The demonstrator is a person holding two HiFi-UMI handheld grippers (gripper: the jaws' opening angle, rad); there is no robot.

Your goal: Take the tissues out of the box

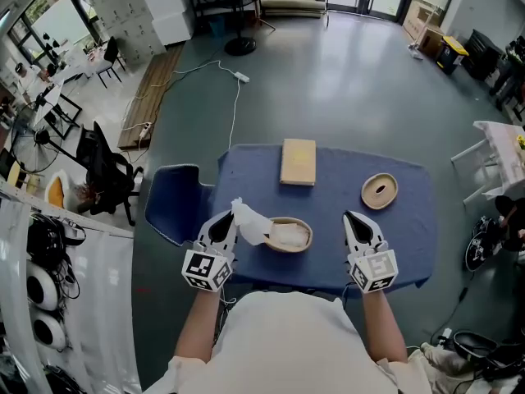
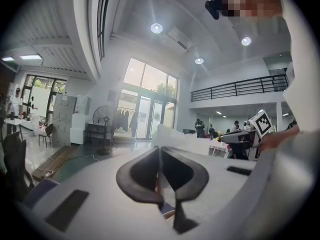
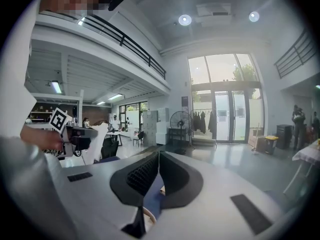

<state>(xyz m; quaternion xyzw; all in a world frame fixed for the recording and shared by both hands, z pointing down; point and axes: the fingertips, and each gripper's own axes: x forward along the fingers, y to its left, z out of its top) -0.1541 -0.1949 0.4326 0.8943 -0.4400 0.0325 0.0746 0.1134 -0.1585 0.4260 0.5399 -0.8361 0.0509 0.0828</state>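
- The room is a tall hall with a grey floor point(image 1: 344, 80). There are glass doors point(image 2: 145, 116) at the far end and a railed balcony point(image 2: 240, 89) above.
- The table point(image 1: 410, 220) is covered in a blue cloth and stands in the middle of the floor. A blue chair point(image 1: 172, 199) is just off its left edge.
- A black office chair point(image 1: 107, 171) sits well off to the left, and long wood planks point(image 1: 152, 97) lie beyond it.
- A standing fan point(image 1: 240, 46) is past the table's far edge. A white cable point(image 1: 234, 113) runs from near it to the far left corner.
- A flat tan box point(image 1: 298, 162) lies at the middle of the far edge.
- An oval box point(image 1: 289, 235) with white tissues in it rests near the near edge, left of centre.
- Its oval lid point(image 1: 379, 190) lies apart, toward the right edge.
- One tissue point(image 1: 248, 222) stands up out of the oval box's left end, pinched in the left claw point(image 1: 223, 226), whose jaws are clamped on it.
- The right claw point(image 1: 353, 218) is over the near edge, to the right of the oval box. Its jaws are together and hold nothing.
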